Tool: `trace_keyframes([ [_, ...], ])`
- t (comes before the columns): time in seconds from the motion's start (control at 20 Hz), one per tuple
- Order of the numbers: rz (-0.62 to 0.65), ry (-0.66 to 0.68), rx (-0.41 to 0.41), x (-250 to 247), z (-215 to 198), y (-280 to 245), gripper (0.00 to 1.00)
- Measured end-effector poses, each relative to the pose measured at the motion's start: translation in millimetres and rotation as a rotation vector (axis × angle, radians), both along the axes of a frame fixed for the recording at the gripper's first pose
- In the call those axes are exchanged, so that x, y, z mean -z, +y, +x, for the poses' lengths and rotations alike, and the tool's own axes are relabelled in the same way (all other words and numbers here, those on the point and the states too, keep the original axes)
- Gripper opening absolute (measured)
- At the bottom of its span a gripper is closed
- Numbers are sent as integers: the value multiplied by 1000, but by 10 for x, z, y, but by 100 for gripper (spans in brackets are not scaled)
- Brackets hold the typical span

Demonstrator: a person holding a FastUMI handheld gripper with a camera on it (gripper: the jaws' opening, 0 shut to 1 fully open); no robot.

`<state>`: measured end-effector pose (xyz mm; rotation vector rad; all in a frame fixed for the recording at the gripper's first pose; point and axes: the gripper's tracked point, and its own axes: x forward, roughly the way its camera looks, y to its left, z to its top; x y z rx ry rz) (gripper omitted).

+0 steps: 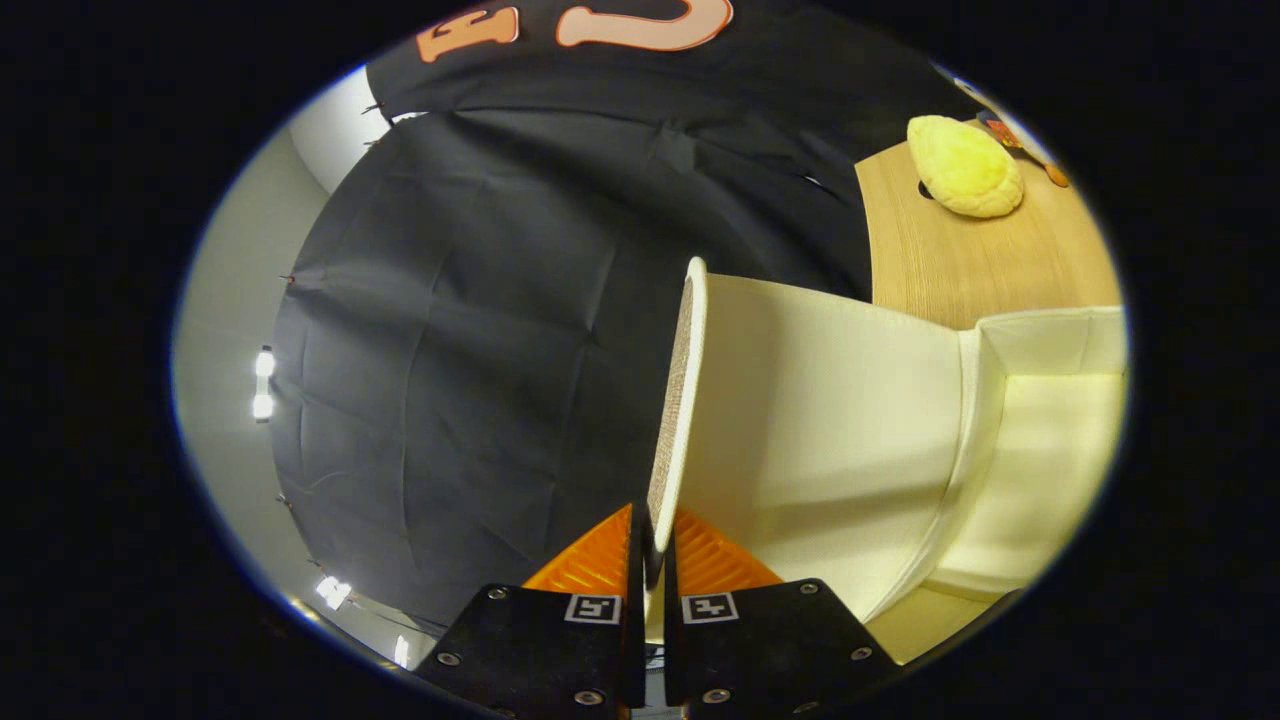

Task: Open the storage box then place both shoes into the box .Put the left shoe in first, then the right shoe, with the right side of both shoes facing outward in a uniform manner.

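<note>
I have the gripper [652, 545] clamped on the edge of the box lid [800, 420], which stands raised mid-frame; the open box [1050, 440] lies lower right, a yellow plush toy [965, 165] on the table [940, 265] upper right.

Black cloth wall [470, 380], wooden table [960, 260], perhaps 2 lamps [263, 385]

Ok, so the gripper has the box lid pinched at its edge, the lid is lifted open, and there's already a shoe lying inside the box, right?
Not quite. In the gripper view the gripper is shut on the edge of the lid, and the lid is swung open, but the visible inside of the storage box holds no shoe; what shows of its cream interior is bare.
</note>
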<state>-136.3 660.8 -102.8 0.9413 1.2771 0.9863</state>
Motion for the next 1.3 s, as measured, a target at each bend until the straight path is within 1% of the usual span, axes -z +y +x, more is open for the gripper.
trace_keyframes([
  [0.15, -43, 17, 3, 158, -64, 241, 9],
  [0.25, -112, 18, -2, 355, -103, 266, 15],
  [0.3, -111, 22, -9, 388, -119, 269, 28],
  [0.35, -104, 25, -8, 399, -116, 251, 34],
  [0.4, -107, 20, -1, 429, -92, 202, 44],
  [0.5, -143, -15, 26, 485, -16, 18, 59],
  [0.6, -180, -55, 72, 569, 132, -195, 64],
  [0.75, -218, -98, 133, 518, 368, -584, 70],
  [0.9, -232, -98, 209, 332, 636, -1068, 77],
  [0.95, -229, -106, 238, 308, 668, -1235, 77],
  [1.05, -255, -142, 287, 304, 666, -1599, 82],
  [1.1, -287, -170, 309, 317, 709, -1786, 86],
  [1.2, -397, -233, 340, 513, 802, -2187, 89],
  [1.3, -515, -278, 346, 766, 802, -2561, 91],
])
